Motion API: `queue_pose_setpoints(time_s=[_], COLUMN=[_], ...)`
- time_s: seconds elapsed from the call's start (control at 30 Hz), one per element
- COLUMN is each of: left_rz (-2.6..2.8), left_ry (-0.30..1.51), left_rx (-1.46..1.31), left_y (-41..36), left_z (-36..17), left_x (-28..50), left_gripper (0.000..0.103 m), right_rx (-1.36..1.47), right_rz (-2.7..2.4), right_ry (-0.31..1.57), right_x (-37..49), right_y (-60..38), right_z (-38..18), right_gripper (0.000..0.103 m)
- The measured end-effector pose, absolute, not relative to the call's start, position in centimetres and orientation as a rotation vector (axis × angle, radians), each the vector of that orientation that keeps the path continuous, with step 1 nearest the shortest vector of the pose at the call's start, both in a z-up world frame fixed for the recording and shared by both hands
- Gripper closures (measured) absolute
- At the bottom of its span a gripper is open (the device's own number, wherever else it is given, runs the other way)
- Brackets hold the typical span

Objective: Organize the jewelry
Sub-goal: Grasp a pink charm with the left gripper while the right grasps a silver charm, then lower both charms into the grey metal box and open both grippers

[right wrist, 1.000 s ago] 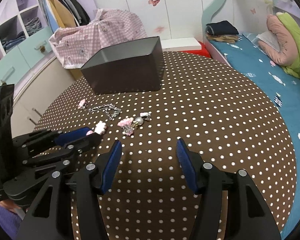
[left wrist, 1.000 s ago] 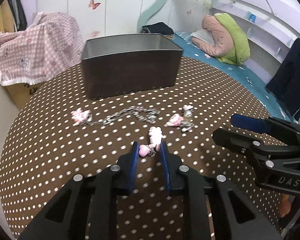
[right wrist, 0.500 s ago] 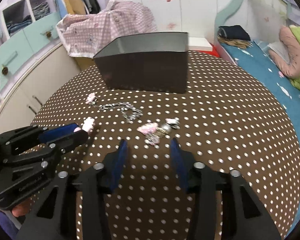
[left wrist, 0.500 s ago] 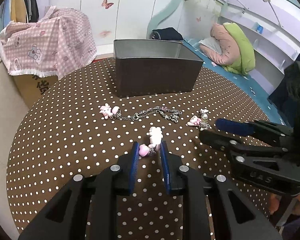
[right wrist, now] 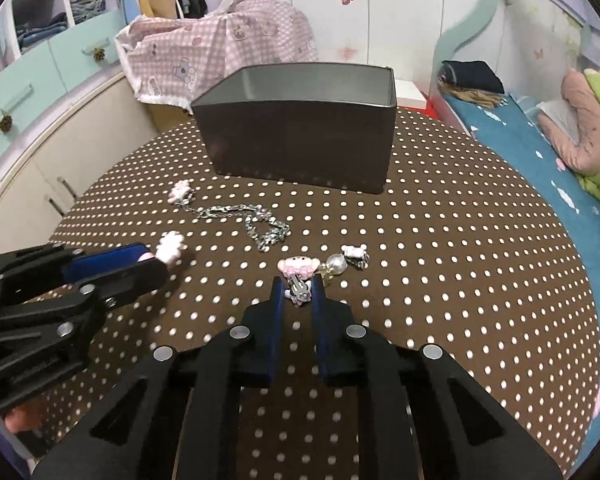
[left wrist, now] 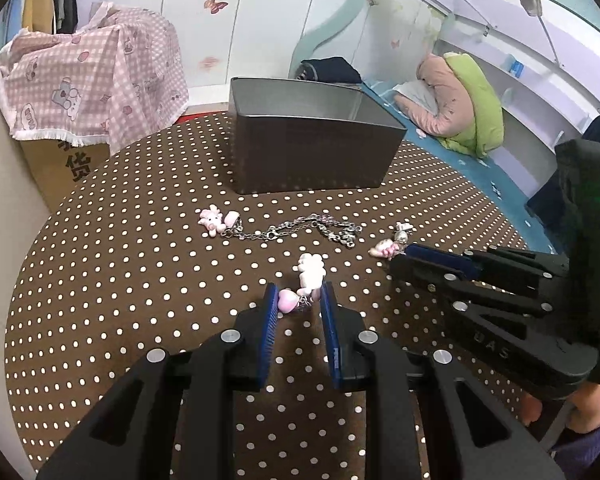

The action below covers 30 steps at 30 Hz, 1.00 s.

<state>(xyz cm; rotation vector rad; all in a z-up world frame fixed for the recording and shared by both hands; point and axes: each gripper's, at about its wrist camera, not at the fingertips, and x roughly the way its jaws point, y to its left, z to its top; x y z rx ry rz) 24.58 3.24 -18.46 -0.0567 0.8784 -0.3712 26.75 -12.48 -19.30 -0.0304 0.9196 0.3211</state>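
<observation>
Both grippers pinch pink charm pieces on the table [right wrist: 440, 240]: left gripper [left wrist: 300, 300], right gripper [right wrist: 298, 286]. Chain bracelet [right wrist: 240, 216] lies loose; metal box [right wrist: 300, 128] looks empty, sorting barely begun.

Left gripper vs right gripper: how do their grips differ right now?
The left gripper holds a pink heart charm with a white plush charm sticking out ahead; the right gripper has just been closing and now pinches a pink clip charm with a pearl piece beside it. The left jaws stand slightly wider than the right. Both point down at the dotted tablecloth, short of the metal box.
</observation>
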Motion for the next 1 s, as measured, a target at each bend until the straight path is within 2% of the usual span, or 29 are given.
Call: queue_pose_setpoints(time_s=[0.53, 0.8, 1.0], left_rz=[-0.465, -0.451, -0.424], left_ry=[0.765, 0.701, 0.756], left_rx=[-0.097, -0.053, -0.053], left_y=[2.6, 1.9, 2.0], left_z=[-12.4, -8.9, -9.9], left_x=[25.6, 30.2, 35.0], left_gripper=[0.083, 0.083, 0.083], right_rx=[0.185, 0.208, 0.177], right_rz=[0.417, 0.403, 0.383], right_ry=[0.785, 0.734, 0.752], right_x=[25.9, 30.3, 35.1], right_y=[-17.9, -17.9, -15.9], right_z=[-11.4, -8.7, -9.5], right_gripper=[0.089, 0.089, 0.089])
